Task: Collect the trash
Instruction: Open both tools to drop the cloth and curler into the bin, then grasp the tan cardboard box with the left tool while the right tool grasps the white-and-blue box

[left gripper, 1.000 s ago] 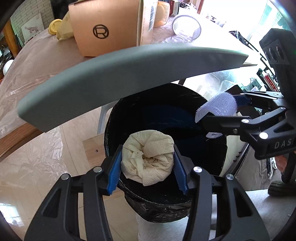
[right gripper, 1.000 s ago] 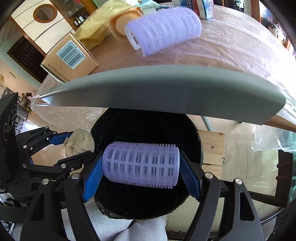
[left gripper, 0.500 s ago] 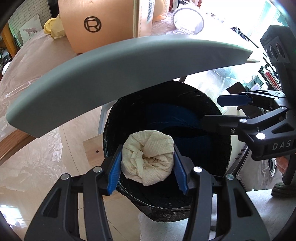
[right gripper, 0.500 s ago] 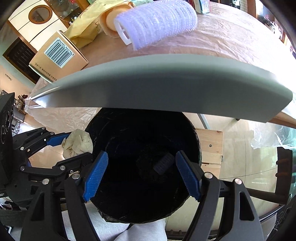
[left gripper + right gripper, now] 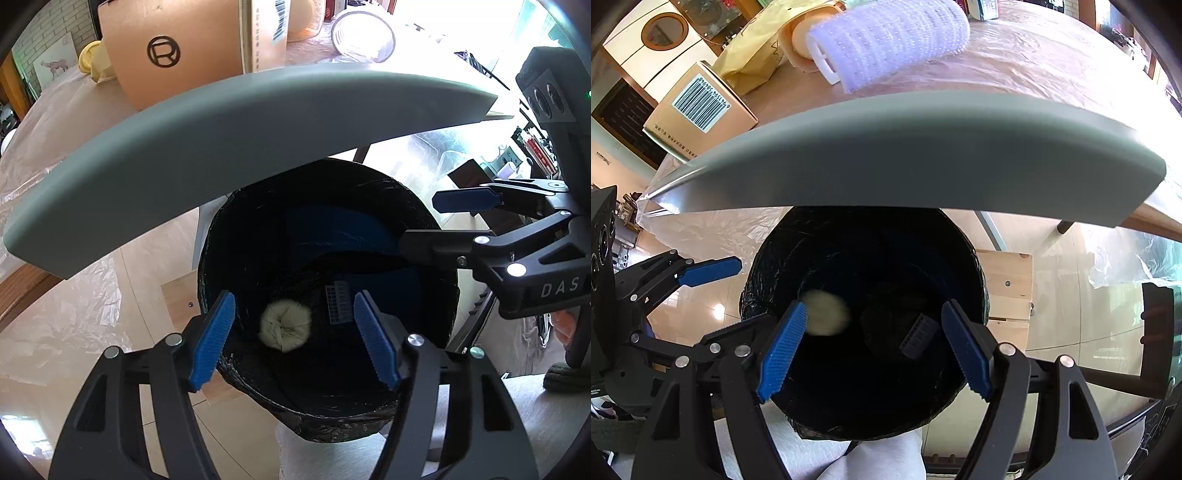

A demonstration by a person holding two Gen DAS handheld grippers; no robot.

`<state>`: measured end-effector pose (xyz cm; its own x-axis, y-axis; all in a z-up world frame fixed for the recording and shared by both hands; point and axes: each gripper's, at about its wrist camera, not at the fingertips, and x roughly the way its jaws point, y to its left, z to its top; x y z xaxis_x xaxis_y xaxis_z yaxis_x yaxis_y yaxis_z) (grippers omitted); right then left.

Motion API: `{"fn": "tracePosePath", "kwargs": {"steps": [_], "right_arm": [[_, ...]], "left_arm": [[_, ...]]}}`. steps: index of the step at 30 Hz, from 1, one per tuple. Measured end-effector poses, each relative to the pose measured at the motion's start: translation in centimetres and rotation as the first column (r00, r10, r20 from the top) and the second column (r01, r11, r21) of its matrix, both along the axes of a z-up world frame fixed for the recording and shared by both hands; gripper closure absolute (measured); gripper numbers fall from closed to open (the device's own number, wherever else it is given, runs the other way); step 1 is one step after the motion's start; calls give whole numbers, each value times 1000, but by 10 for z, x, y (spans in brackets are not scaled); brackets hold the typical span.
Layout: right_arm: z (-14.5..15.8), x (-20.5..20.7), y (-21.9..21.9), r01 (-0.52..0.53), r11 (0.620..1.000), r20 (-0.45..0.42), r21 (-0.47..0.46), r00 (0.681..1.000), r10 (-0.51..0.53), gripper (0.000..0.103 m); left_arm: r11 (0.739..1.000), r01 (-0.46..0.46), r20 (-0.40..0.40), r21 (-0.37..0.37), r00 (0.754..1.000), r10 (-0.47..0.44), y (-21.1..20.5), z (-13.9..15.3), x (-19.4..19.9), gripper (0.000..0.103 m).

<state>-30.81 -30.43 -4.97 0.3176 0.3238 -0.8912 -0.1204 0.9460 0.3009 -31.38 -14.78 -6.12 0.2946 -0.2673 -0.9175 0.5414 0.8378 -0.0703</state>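
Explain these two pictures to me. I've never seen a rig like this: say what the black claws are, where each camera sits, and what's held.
The claws are hand-held grippers, one in each of a person's hands. Each carries a camera looking along its blue-padded fingers. One picture is from the left gripper, the other from the right gripper. Both are open and hold nothing, poised over a black-lined bin. Inside it lie a crumpled tissue and a hair roller. The grey lid stands raised. Behind, on the table, sit a box and another roller.

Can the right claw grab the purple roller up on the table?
Probably not from here. The right claw hangs open over the bin, and the grey table edge sits between it and the purple roller.
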Motion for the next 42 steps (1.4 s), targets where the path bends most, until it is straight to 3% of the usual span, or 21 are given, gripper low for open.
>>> {"fn": "tracePosePath", "kwargs": {"steps": [6, 10, 13, 15, 17, 20, 22, 23, 26, 27, 30, 35, 39, 42], "right_arm": [[25, -11, -11, 2, 1000, 67, 0, 998, -2, 26], [68, -22, -34, 40, 999, 185, -5, 982, -39, 17], [112, -27, -52, 95, 995, 307, -6, 947, -89, 10], [150, -31, -63, 140, 990, 424, 6, 896, -129, 6], [183, -37, -69, 176, 984, 535, 23, 829, -161, 4], [241, -49, -77, 255, 965, 739, 59, 639, -214, 4], [259, -49, -79, 298, 951, 783, 84, 570, -248, 4], [264, -43, -81, 314, 945, 779, 92, 568, -265, 4], [263, -5, -83, 284, 957, 695, 55, 677, -241, 4], [257, 15, -81, 236, 971, 654, 26, 731, -195, 4], [237, 52, -79, 196, 979, 593, -61, 796, -123, 4], [199, 113, -65, 108, 977, 491, -184, 871, -4, 4], [158, 152, -55, 42, 976, 373, -213, 927, 41, 4], [137, 166, -49, 6, 970, 312, -241, 947, 72, 4]], "left_arm": [[1000, -14, 21, -9, 1000, 14, 10, 13, -3, 35], [999, -30, 72, -34, 997, 33, 23, 40, -10, 27], [996, -51, 145, -78, 988, 62, 32, 76, -13, 21], [991, -81, 223, -107, 969, 103, 39, 104, -13, 18], [982, -109, 300, -151, 942, 151, 46, 135, -10, 7], [955, -150, 442, -255, 861, 253, 57, 182, -6, 2], [941, -167, 436, -295, 853, 288, 58, 194, 5, 2], [937, -173, 398, -303, 871, 289, 57, 194, 15, 2], [937, -179, 354, -301, 891, 284, 52, 186, 26, 2], [942, -163, 344, -294, 901, 263, 49, 182, 30, 2], [957, -140, 325, -255, 920, 221, 36, 172, 31, 2], [966, -133, 263, -224, 946, 191, 22, 141, 33, 2], [977, -120, 229, -175, 960, 159, 14, 111, 43, 2], [986, -91, 220, -137, 968, 120, 10, 97, 49, 2]]}}
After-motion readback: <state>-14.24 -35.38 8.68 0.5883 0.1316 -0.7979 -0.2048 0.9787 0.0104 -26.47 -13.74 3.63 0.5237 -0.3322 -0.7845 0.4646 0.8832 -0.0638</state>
